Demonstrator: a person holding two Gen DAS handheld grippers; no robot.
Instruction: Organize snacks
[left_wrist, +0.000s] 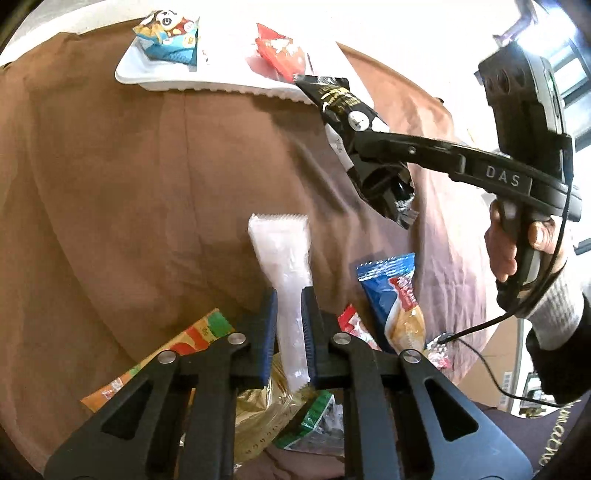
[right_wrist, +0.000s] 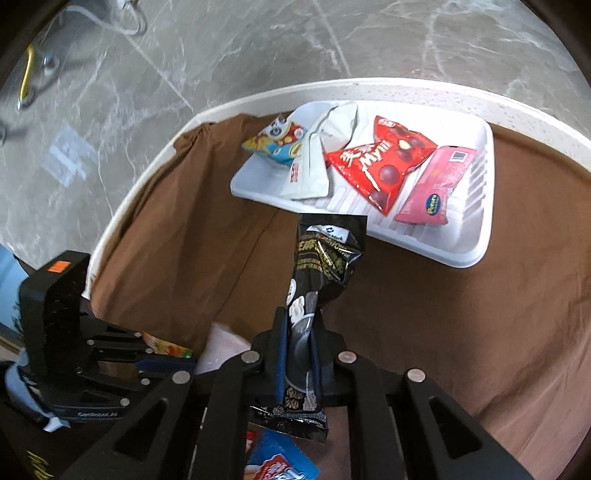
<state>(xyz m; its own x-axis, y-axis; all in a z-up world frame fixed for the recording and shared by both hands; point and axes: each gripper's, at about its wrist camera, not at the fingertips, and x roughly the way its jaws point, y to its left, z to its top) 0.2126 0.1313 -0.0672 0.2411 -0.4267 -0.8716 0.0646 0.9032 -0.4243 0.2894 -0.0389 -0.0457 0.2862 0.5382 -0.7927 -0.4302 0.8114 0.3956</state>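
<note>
A white packet (left_wrist: 284, 266) is being clamped by the left gripper (left_wrist: 289, 332) and a black packet (right_wrist: 325, 266) by the right gripper (right_wrist: 300, 354), presumably for stowing in the white tray (right_wrist: 469, 254) at one o'clock.

Left gripper (left_wrist: 289, 332): fingers clamped, angled steeply down. Right gripper (right_wrist: 299, 354): fingers clamped, angled down, gripped by the person's right hand (left_wrist: 517, 247).

"DAS" is read in raised letters on the arm of the right gripper (left_wrist: 373, 138), "Mylii" is printed in white on the red snack bag (right_wrist: 380, 162) lying in the white tray (right_wrist: 476, 236), and the remaining packet lettering cannot be made out.
</note>
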